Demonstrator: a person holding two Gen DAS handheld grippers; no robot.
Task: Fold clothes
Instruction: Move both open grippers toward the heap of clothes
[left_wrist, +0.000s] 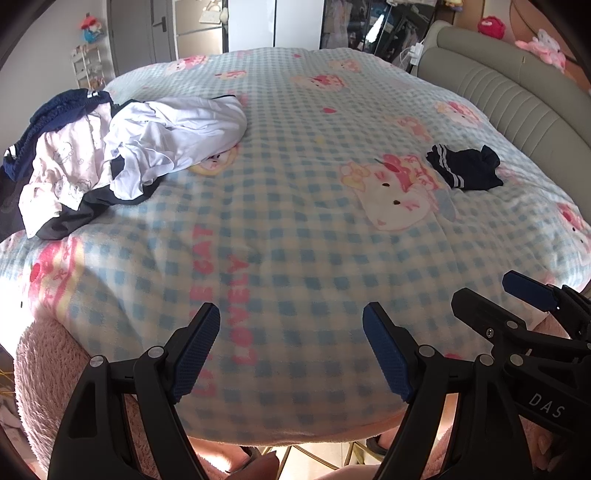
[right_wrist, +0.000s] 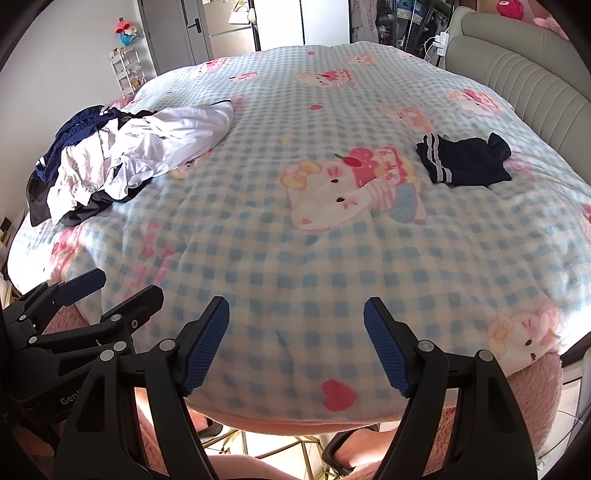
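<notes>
A loose pile of clothes (left_wrist: 122, 155) (right_wrist: 122, 155) lies at the bed's left side: white garments, a patterned pale piece and dark navy ones. A small folded navy garment with white stripes (left_wrist: 465, 168) (right_wrist: 465, 160) rests on the right of the blanket. My left gripper (left_wrist: 291, 347) hovers open over the near edge of the blanket, nothing between its blue pads. My right gripper (right_wrist: 295, 343) hangs open beside it, also holding nothing. Each gripper shows at the edge of the other's view, the right gripper (left_wrist: 495, 299) and the left gripper (right_wrist: 125, 288).
A blue-checked cartoon-cat blanket (left_wrist: 295, 229) (right_wrist: 314, 240) covers the bed. A padded grey headboard (left_wrist: 517, 92) (right_wrist: 524, 70) rises on the right. Doors, a small shelf and plush toys stand behind. A pink fluffy layer and the person's feet show below the near edge.
</notes>
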